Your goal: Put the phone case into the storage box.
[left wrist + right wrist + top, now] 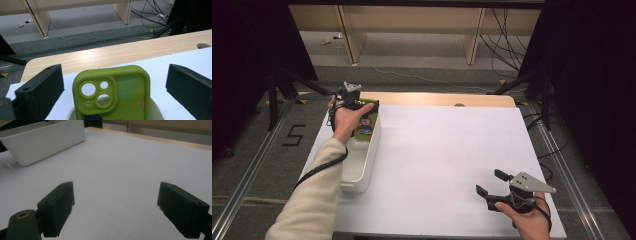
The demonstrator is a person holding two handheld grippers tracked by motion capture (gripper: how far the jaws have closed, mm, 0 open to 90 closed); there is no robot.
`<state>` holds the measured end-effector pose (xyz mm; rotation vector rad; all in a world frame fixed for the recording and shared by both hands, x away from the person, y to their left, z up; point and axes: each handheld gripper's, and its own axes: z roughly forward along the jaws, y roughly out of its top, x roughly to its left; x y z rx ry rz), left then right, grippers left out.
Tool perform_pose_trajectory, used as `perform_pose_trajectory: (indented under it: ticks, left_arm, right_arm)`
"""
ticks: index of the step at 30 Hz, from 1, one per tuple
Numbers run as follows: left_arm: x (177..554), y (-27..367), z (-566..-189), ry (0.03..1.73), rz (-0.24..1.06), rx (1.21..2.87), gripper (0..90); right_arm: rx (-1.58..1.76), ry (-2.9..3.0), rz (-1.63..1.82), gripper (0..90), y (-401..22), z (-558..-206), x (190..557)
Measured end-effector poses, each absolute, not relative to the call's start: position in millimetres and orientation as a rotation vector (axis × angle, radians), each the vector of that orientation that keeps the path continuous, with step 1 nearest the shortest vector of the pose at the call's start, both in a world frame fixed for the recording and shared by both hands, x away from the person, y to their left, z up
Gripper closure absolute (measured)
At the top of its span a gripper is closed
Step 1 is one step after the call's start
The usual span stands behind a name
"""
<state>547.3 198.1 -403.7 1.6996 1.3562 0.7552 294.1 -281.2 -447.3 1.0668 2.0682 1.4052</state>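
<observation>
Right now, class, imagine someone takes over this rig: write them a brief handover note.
Left gripper: jaws open, either side of the green phone case, not pressing it.
Right gripper: open, nothing between its jaws, low over the white sheet.
Phone case: standing in the far end of the white bin.
Done: case in the bin, let go.
Left: draw the left gripper clear.

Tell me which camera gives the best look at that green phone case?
The left gripper view: the green phone case stands close up between the open tongs, its camera cut-outs clear, its lower end inside the white bin. The high view shows it small, partly behind the left hand. The right gripper view shows the bin's outside wall, not the case.
</observation>
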Motion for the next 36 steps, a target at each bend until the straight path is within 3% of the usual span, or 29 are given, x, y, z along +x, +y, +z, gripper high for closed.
perform_pose_trajectory:
  ticks: [36]
  left_arm:
    - [493.6, 209.7, -396.3, 1.252, 0.709, 1.689, 0.5]
  right_arm:
    - [1.067, 2.057, 1.404, 15.2, -281.7, -446.5, 293.8]
